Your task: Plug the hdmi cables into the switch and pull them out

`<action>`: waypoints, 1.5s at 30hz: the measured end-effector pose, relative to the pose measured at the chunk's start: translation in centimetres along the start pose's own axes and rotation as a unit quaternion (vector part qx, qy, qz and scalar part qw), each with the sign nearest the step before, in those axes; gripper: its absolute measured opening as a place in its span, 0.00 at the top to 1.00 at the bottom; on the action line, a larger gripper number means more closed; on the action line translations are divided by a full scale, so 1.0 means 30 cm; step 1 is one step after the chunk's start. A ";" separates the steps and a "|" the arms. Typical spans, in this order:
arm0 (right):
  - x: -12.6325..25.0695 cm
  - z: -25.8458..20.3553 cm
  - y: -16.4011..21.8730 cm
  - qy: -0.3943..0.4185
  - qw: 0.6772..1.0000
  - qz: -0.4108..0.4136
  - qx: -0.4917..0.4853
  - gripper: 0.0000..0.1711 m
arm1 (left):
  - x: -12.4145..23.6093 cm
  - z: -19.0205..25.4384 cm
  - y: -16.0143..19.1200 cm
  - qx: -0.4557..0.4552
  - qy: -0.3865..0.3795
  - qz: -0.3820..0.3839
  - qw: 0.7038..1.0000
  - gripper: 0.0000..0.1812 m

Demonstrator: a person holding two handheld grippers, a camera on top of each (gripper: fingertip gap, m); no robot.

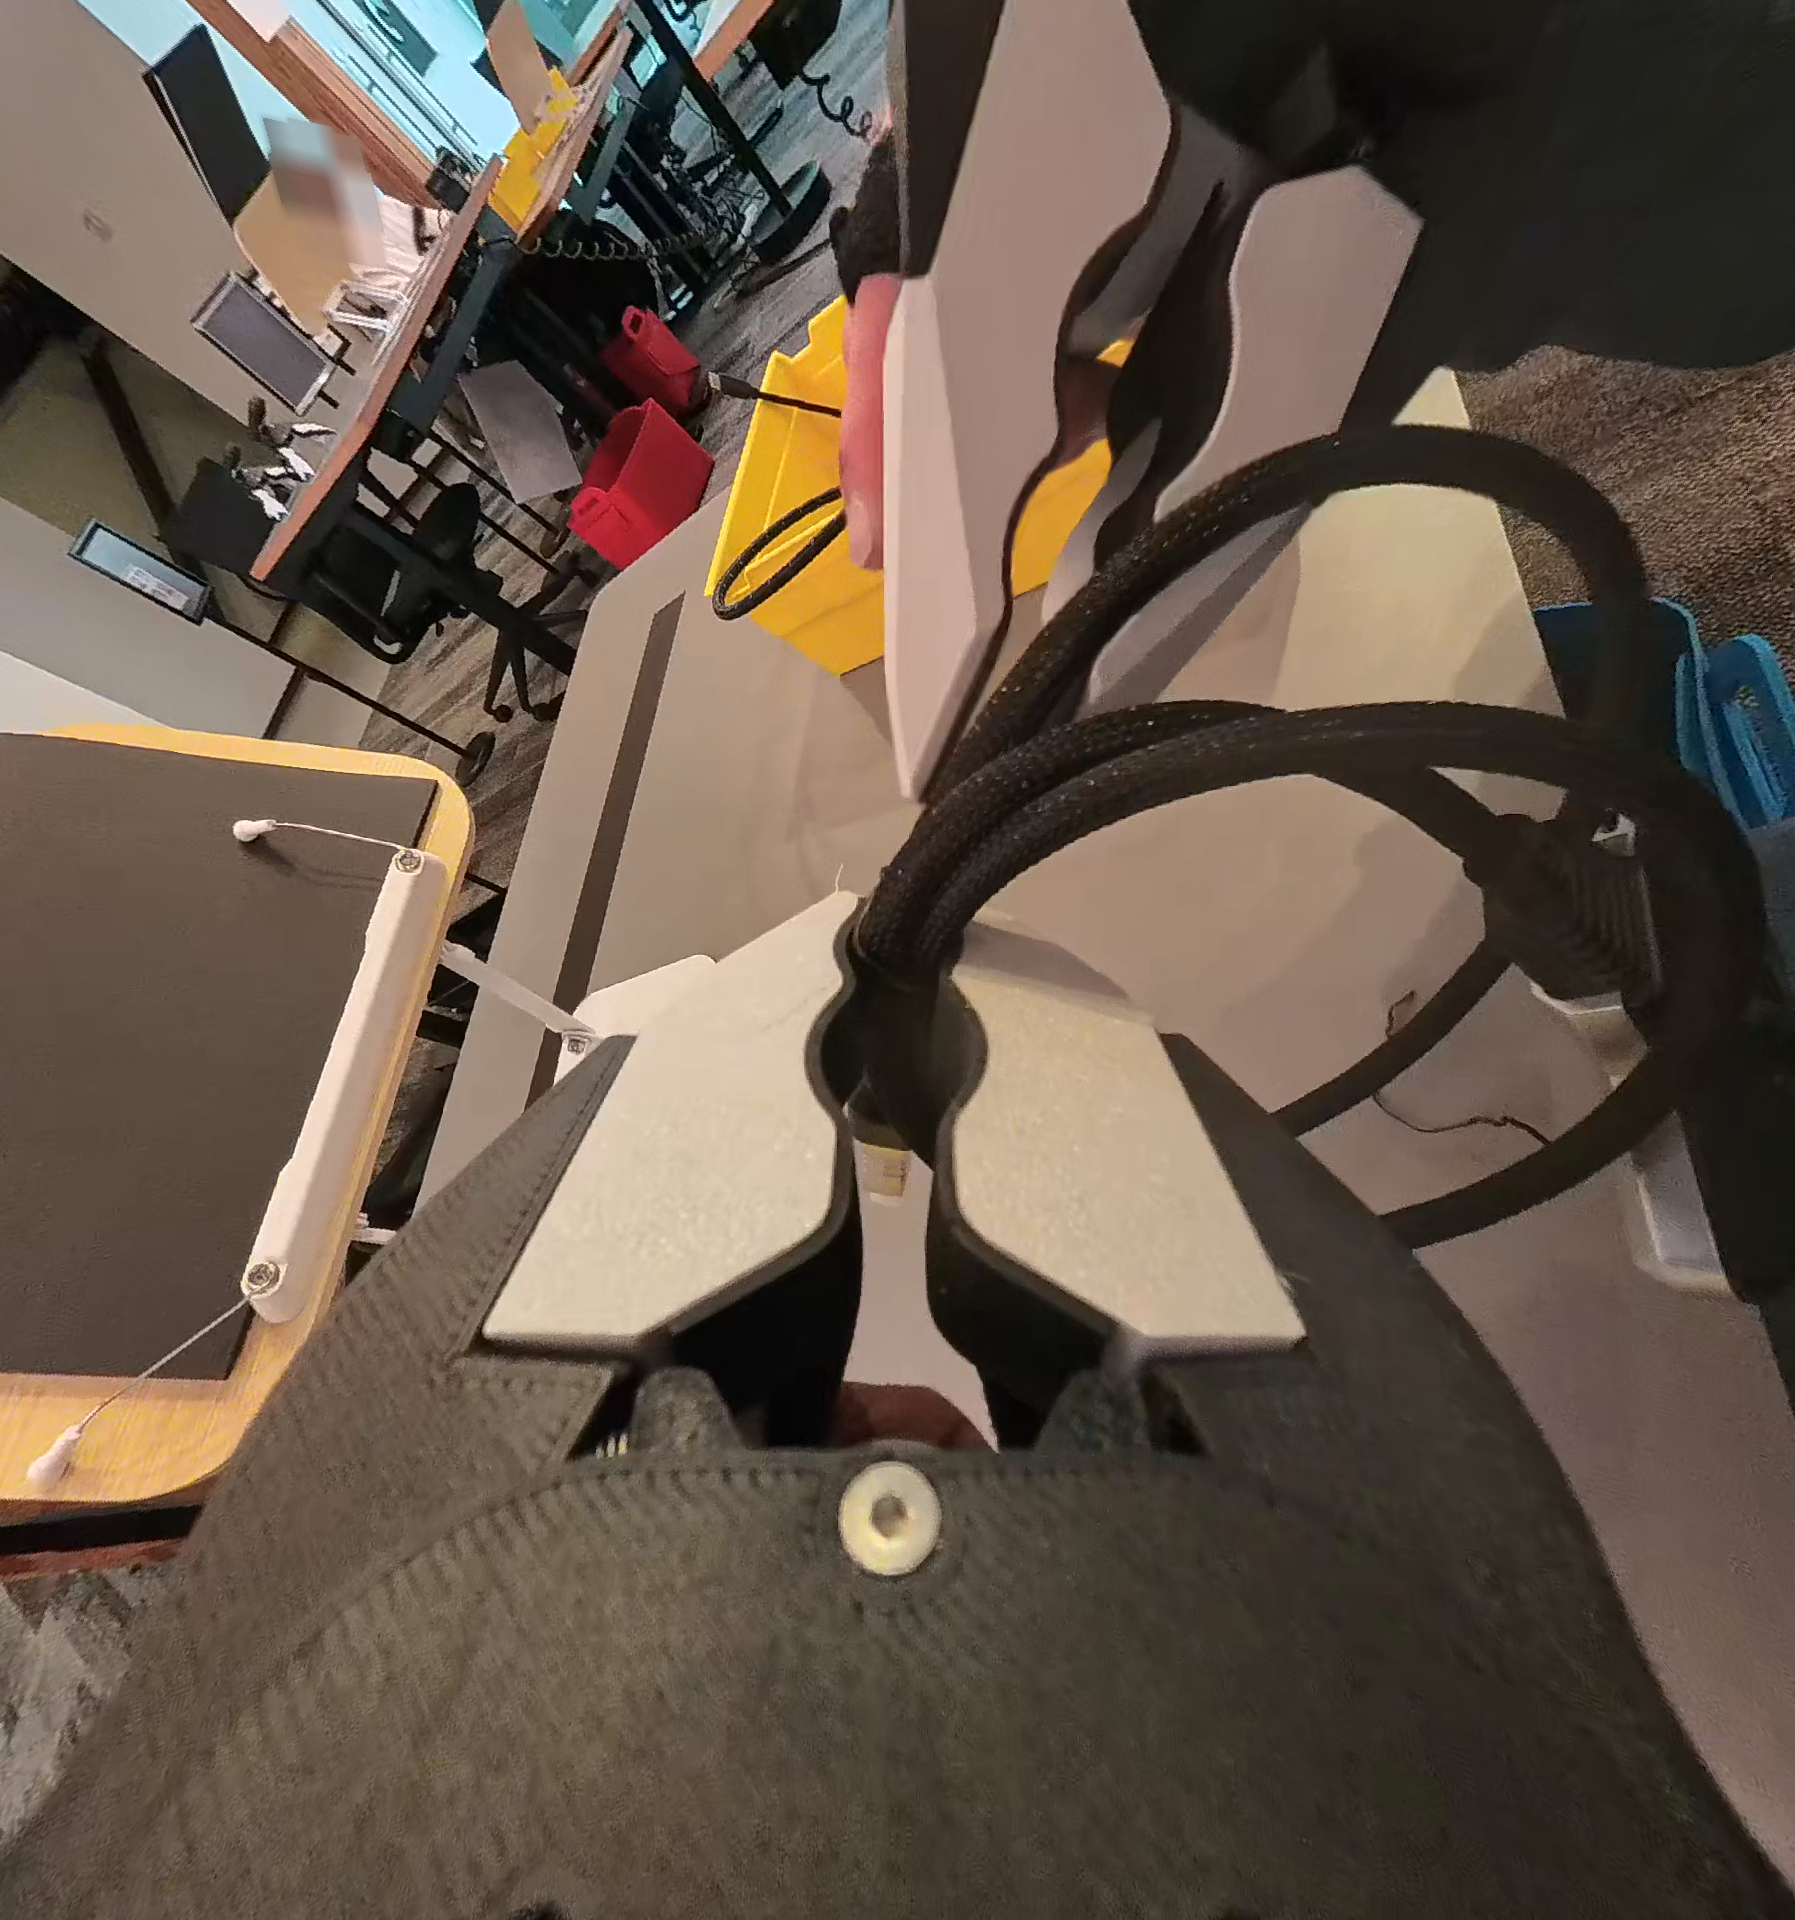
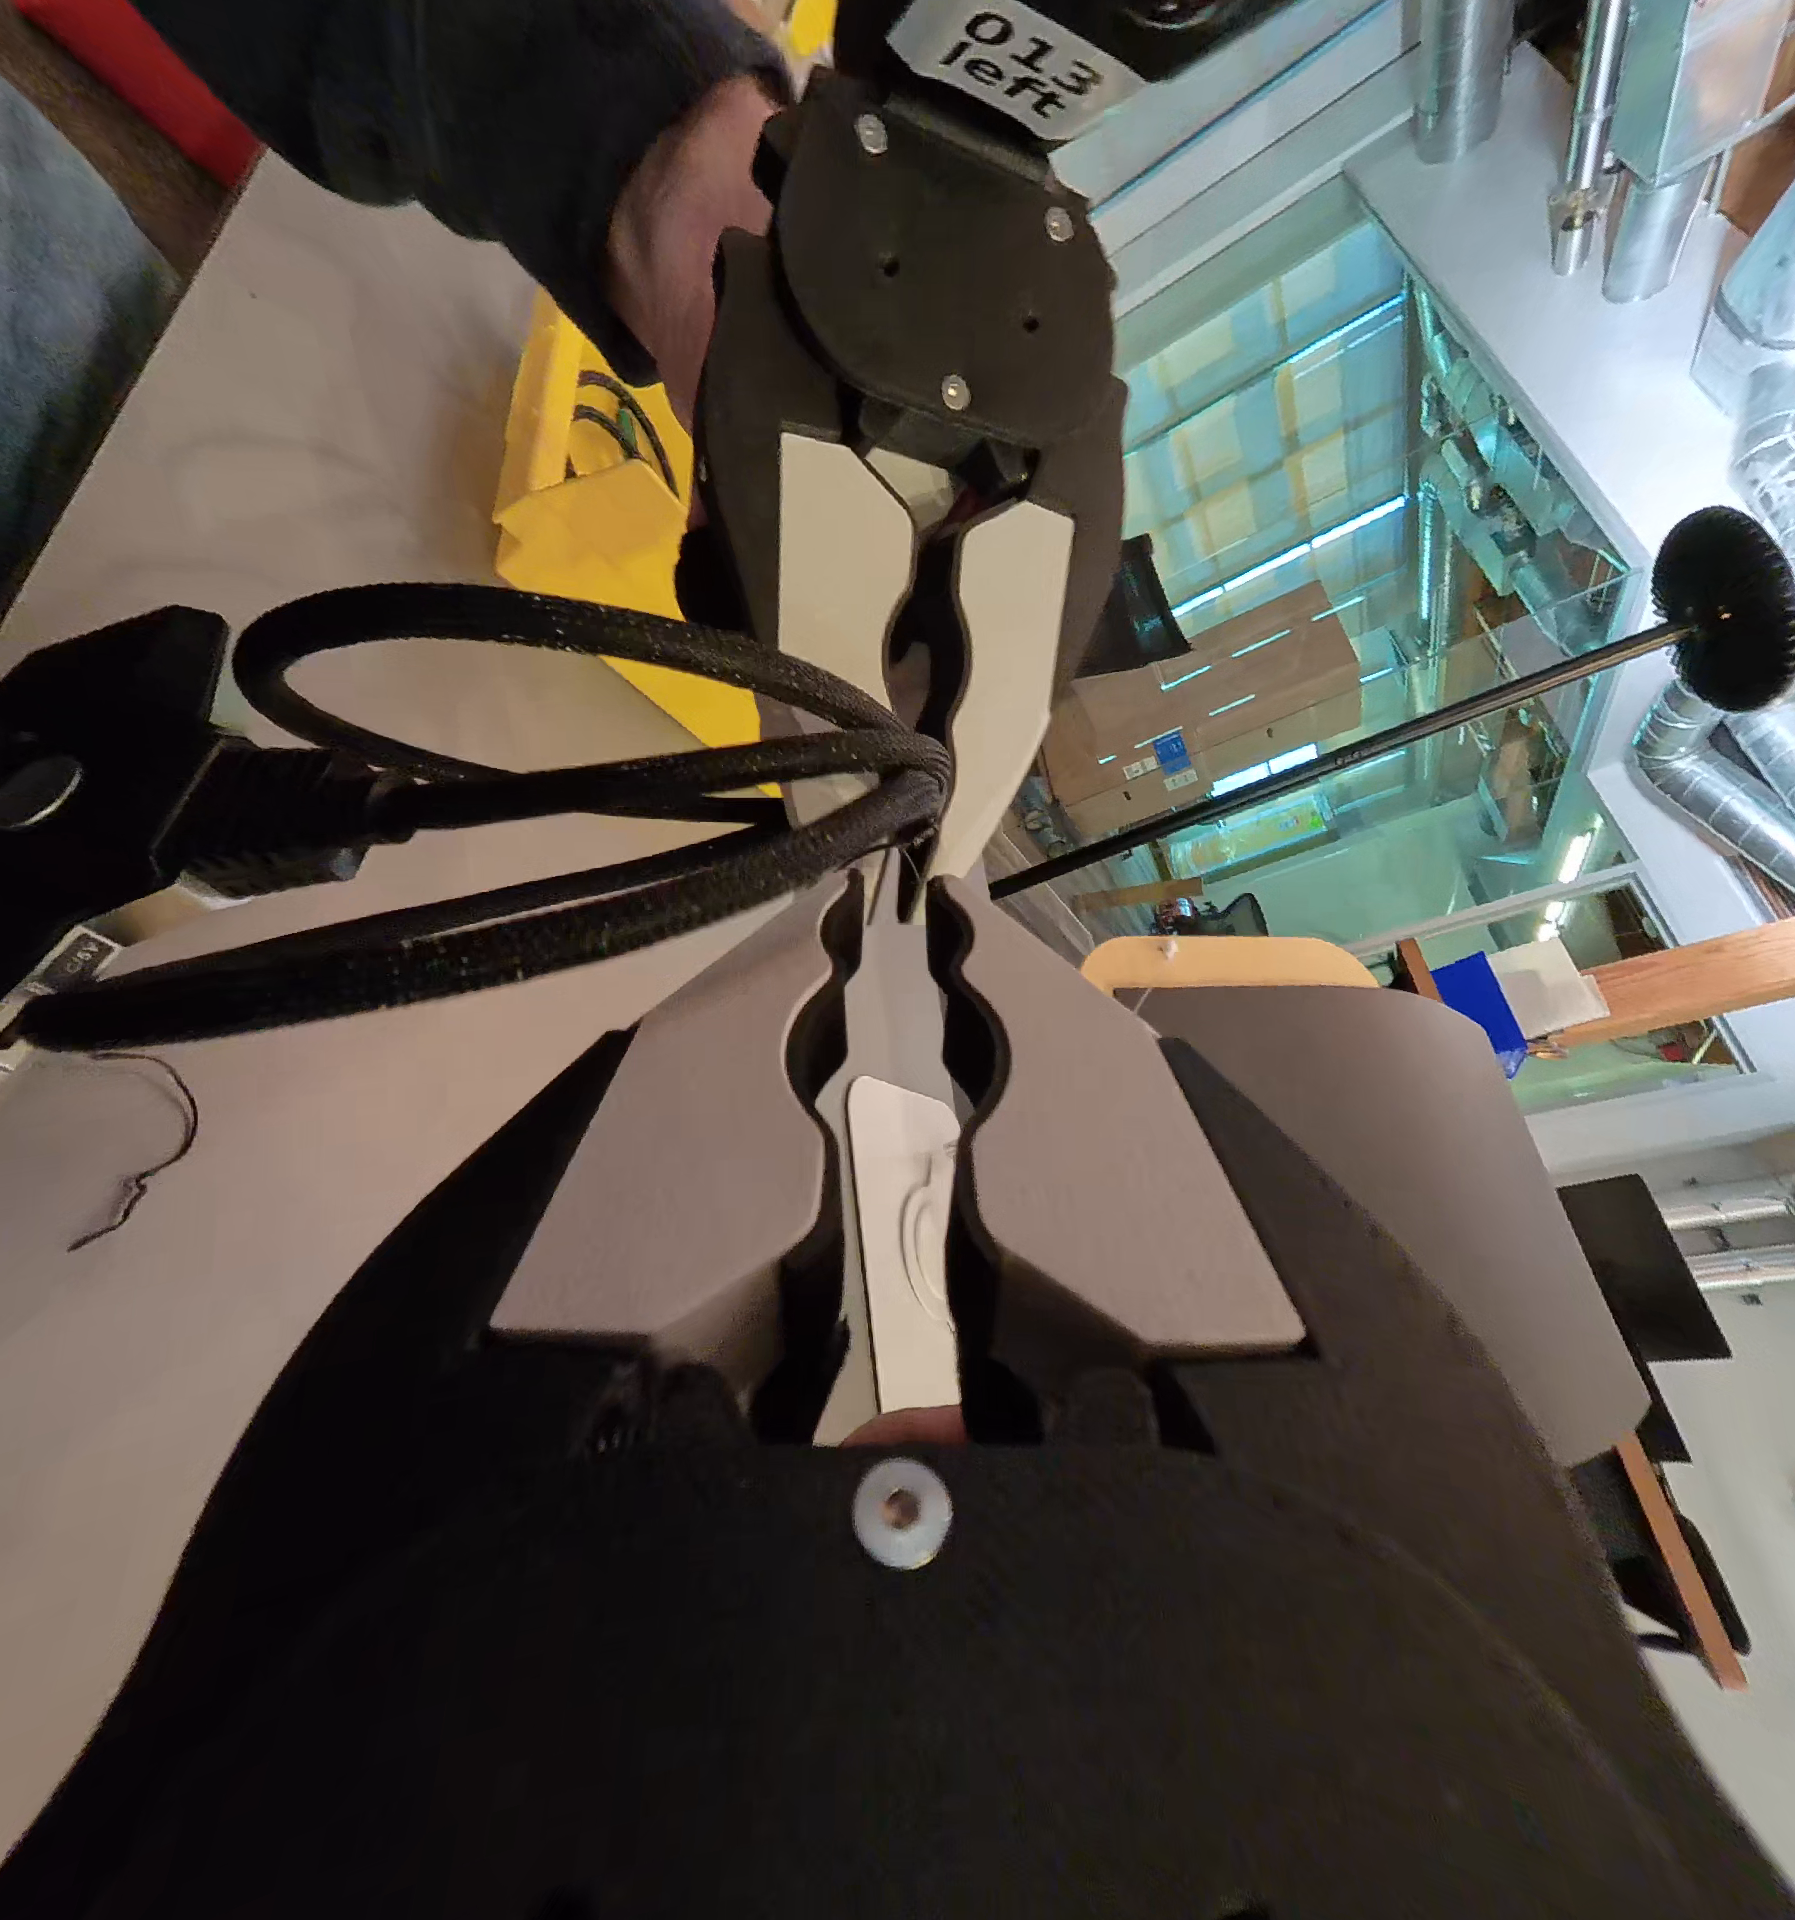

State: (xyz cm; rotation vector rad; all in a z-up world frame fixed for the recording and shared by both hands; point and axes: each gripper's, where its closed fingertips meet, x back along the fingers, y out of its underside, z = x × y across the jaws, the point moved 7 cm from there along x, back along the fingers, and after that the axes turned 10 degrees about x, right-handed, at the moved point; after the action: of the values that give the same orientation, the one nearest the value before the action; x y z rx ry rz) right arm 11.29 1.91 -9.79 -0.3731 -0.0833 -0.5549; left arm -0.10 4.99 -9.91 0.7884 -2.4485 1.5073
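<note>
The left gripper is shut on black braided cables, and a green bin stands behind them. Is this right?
The bin is yellow, not green, as the right wrist view shows. The left gripper is indeed shut on the cables.

The left claw (image 1: 898, 971) had pale grey pads on a black, ribbed-weave body. Between its tips ran black braided cables (image 1: 1236, 748), one ending in a gold plug (image 1: 885, 1164). Beyond the claw sat a yellow bin (image 1: 799, 488) and red bins (image 1: 644, 468); to its left, a black mat (image 1: 134, 1039) on a tan board. The counter (image 2: 301, 416) was whitish-grey.
</note>
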 end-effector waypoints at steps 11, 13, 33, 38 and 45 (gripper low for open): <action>0.032 0.021 0.042 0.027 0.998 0.015 -0.056 0.93 | 0.022 -0.003 -0.014 0.058 0.052 0.055 0.995 0.96; 0.030 0.022 0.049 0.029 0.998 0.011 -0.055 0.93 | 0.032 -0.006 -0.021 0.072 0.065 0.071 0.993 0.96; -0.005 0.027 -0.022 0.017 0.997 0.063 -0.048 0.99 | 0.024 0.007 -0.017 0.087 0.095 0.074 0.989 0.96; -0.007 0.028 -0.018 0.011 0.997 0.054 -0.060 1.00 | 0.021 0.007 -0.017 0.069 0.080 0.064 0.992 0.96; -0.007 0.043 -0.009 0.005 0.987 0.053 -0.155 1.00 | 0.021 0.001 -0.029 0.021 0.027 0.052 0.998 0.96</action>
State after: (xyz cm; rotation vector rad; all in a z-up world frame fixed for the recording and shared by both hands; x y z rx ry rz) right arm 10.99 2.26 -8.55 -0.6730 0.0336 -0.4641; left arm -0.18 4.44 -9.00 0.6267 -2.4610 1.5986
